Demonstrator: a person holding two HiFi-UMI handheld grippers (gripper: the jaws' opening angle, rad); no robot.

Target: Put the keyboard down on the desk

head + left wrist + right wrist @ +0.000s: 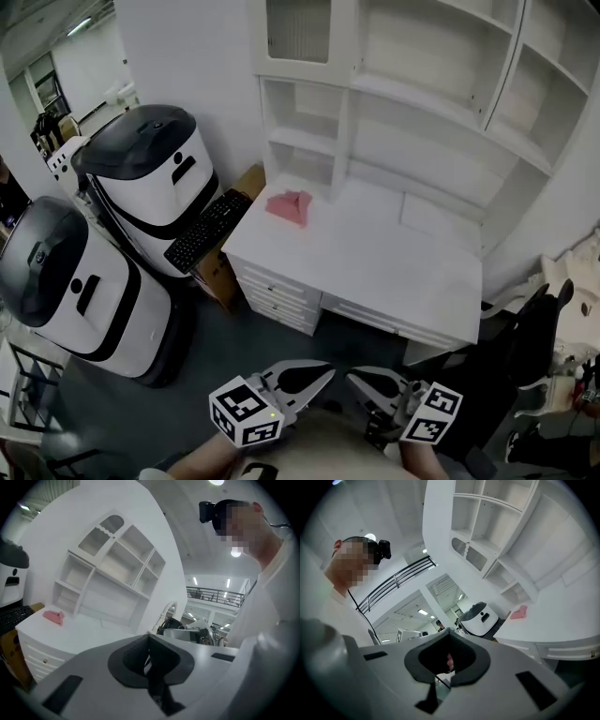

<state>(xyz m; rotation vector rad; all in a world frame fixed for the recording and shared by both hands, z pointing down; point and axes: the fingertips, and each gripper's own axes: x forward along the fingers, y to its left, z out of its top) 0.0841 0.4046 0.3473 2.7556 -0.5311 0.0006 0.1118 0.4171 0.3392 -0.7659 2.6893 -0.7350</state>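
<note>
The black keyboard (208,230) was not on the desk (375,267); it lay tilted just off the desk's left edge, between that edge and the nearer of two white machines with dark tops (150,173), above a brown cardboard box (217,272); whether its upper end touched the desk's edge could not be told. A crumpled pink cloth (291,206) sat on the desktop near the back-left corner, below the white shelf unit (394,84) that rose from the desk's back edge; the second white machine (70,281) stood further left on the dark floor. A black office chair (525,328) stood off the desk's right front corner. The left gripper (314,377) and the right gripper (367,382) hung side by side in front of the desk's front edge, well apart from the keyboard; each one's jaws were clenched together with nothing between them, as each gripper view showed.
</note>
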